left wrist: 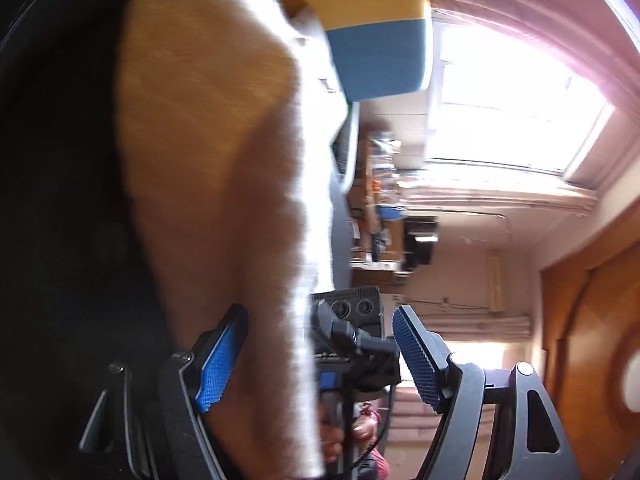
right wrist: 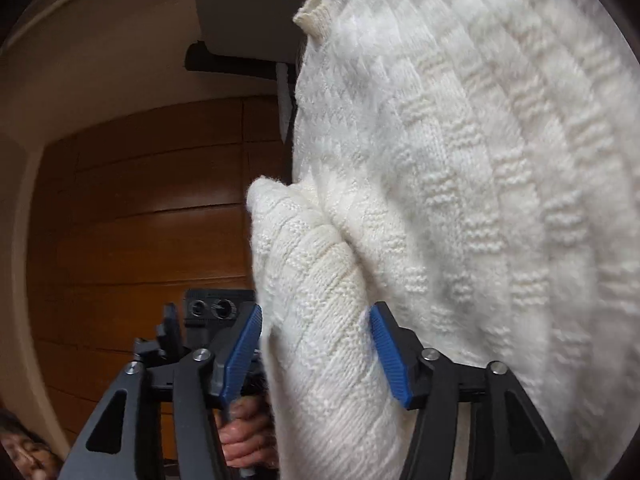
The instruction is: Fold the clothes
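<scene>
A white cable-knit sweater [right wrist: 460,180] hangs in the air and fills the right half of the right wrist view. My right gripper [right wrist: 316,352] is shut on a bunched fold of it, with knit touching both blue pads [right wrist: 390,356]. In the left wrist view the same sweater [left wrist: 208,160] looks tan against the light and hangs between the fingers, lying against the left pad [left wrist: 222,360]. My left gripper [left wrist: 320,356] stands open, with a gap beside its right pad. Each view shows the other gripper [left wrist: 352,336] just beyond the fabric, held by a hand [right wrist: 244,436].
A bright window [left wrist: 500,100] with pink curtains lies ahead of the left gripper. Brown wooden panelling [right wrist: 140,220] stands behind the right one. A yellow and blue block [left wrist: 372,40] and a cluttered shelf [left wrist: 380,208] show beyond the sweater. A person [right wrist: 24,456] is at the bottom left.
</scene>
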{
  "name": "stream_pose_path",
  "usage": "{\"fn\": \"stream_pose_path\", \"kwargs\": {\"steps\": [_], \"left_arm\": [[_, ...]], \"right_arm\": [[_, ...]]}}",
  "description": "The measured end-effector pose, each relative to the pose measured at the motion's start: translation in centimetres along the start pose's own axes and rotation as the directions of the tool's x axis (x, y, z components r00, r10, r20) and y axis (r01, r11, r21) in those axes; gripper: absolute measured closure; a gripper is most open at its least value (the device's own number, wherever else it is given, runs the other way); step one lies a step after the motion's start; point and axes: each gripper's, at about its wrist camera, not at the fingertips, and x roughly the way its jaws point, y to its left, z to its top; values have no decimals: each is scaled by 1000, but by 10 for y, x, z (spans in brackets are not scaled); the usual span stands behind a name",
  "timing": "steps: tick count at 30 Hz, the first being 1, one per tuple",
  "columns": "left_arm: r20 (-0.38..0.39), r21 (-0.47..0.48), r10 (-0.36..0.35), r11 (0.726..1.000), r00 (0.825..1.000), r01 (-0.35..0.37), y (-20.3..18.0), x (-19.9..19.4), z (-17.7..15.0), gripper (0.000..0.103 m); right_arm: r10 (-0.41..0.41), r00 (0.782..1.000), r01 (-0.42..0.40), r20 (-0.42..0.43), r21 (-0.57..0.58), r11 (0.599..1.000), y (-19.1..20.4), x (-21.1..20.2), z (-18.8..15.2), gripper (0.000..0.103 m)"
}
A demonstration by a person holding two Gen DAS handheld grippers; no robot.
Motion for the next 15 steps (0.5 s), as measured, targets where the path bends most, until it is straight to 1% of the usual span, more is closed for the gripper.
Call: {"fn": "stream_pose_path", "kwargs": {"steps": [1, 2, 3, 4, 5, 6, 8, 9, 10, 11, 13, 14, 15], "left_arm": [[1, 2, -13, 1000, 1000, 13, -4, 0, 0, 26], [1, -8, -25, 1000, 1000, 25, -6, 2, 1, 26], [0, -20, -37, 999, 999, 37, -9, 4, 2, 26], [-8, -6, -36, 999, 999, 36, -17, 9, 5, 25], [-16, 11, -34, 999, 999, 34, -25, 15, 7, 23], [-25, 28, -31, 999, 999, 32, -33, 20, 9, 22], [-27, 82, 28, 996, 999, -25, -49, 34, 15, 22], [-31, 91, 50, 995, 998, -47, -55, 39, 18, 22], [-23, 89, 66, 994, 998, -64, -57, 40, 19, 22], [-6, 93, 90, 992, 996, -89, -59, 39, 18, 22], [46, 118, 162, 979, 986, -167, -56, 27, 9, 22], [76, 131, 198, 970, 977, -207, -52, 17, 4, 22], [102, 133, 242, 958, 965, -255, -45, 9, 1, 22]], "right_arm": [[-82, 996, 83, 28, -50, 995, 7, -8, -3, 43], [-187, 980, 192, 62, -91, 977, 12, -13, -7, 43], [-288, 953, 298, 94, -120, 947, 16, -19, -10, 44], [-352, 927, 368, 128, -137, 920, 19, -24, -15, 45], [-399, 903, 421, 158, -148, 895, 21, -29, -19, 45], [-397, 903, 420, 167, -146, 895, 19, -31, -21, 45], [-393, 901, 420, 186, -141, 896, 15, -35, -25, 45], [-391, 900, 420, 195, -139, 897, 13, -37, -27, 45], [-380, 902, 411, 205, -133, 902, 10, -42, -29, 45], [-346, 914, 375, 214, -117, 920, 6, -51, -27, 45], [-303, 928, 332, 217, -112, 937, 2, -55, -29, 46], [-284, 933, 313, 219, -111, 943, 1, -57, -29, 46], [-278, 934, 309, 223, -117, 944, 0, -57, -30, 46]]}}
